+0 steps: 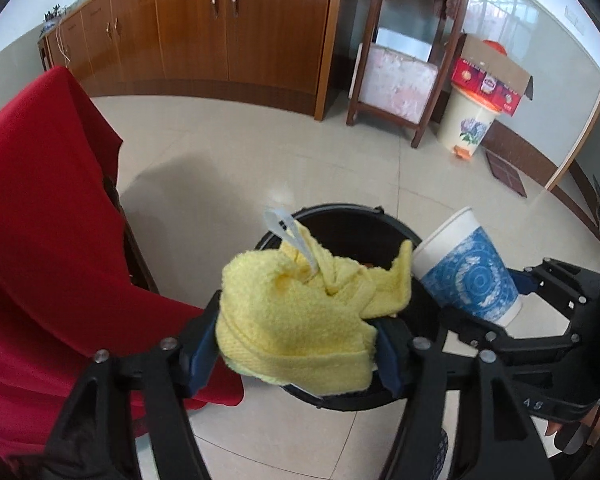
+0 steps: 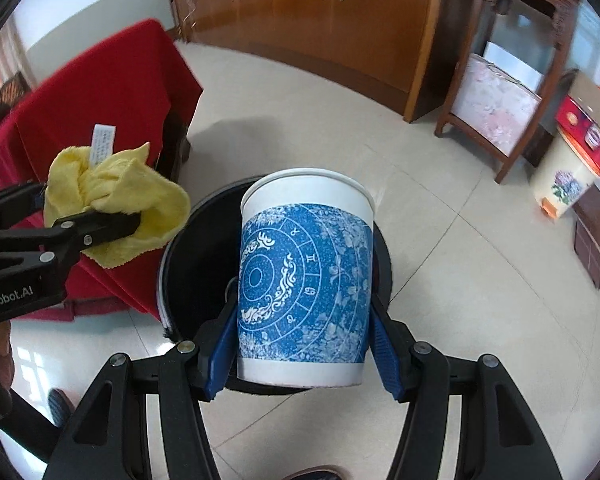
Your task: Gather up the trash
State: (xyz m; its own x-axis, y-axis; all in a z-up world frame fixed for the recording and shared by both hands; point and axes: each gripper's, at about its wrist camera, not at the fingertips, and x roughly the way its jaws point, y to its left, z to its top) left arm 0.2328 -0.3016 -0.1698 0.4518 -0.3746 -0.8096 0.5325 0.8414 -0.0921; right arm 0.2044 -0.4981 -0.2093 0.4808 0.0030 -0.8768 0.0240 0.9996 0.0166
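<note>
Yellow cloth [image 1: 296, 328] pinched in left gripper [image 1: 296, 354], paper cup [image 2: 304, 292] clamped in right gripper [image 2: 304, 344]; both over black bin [image 2: 204, 264] on floor. Drop step, likely. Next: spread fingers so each falls inside rim.

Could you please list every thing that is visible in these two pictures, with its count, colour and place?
paper cup: 1, white and blue, held above bin
cloth: 1, yellow, white tag, held above bin
bin: 1, black, on floor below grippers
tablecloth: 1, red, left
cabinets: 1 row, brown, along far wall
wooden stand: 1, dark brown, right of cabinets
pedal bin: 1, cream, floral, carton on top
left gripper: black, grips cloth
right gripper: black, grips cup
</note>
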